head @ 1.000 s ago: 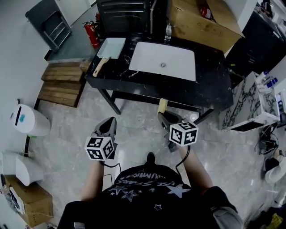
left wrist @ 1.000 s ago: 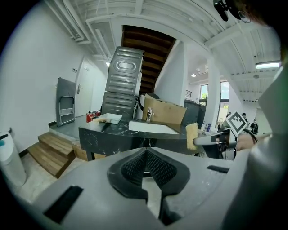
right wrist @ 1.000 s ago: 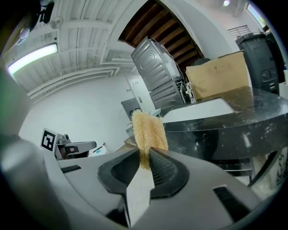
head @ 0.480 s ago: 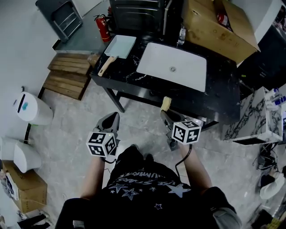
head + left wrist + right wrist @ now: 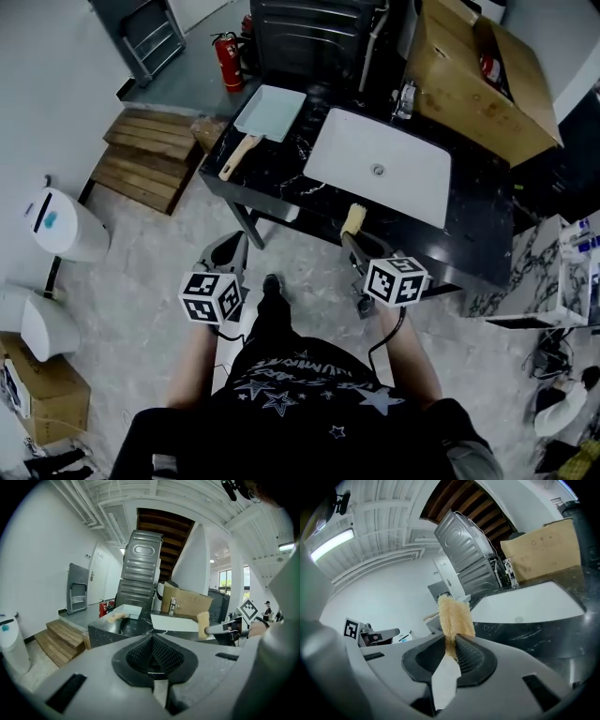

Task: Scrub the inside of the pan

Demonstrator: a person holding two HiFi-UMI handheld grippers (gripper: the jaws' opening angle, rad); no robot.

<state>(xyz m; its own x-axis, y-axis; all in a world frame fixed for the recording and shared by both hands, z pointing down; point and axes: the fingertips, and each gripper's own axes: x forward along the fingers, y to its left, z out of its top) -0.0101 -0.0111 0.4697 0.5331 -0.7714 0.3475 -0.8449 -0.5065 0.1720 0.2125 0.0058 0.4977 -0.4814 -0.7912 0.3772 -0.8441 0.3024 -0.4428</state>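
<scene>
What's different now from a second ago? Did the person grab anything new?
The person stepped forward: the black counter with the pan and sink is nearer now, and a shoe shows ahead. Nothing was grabbed or dropped. The right gripper still pinches the yellow sponge, the left gripper stays shut and empty.

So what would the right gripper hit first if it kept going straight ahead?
Probably the front edge of the black counter, by the white sink; the held sponge would touch first, though depth is unclear.
</scene>
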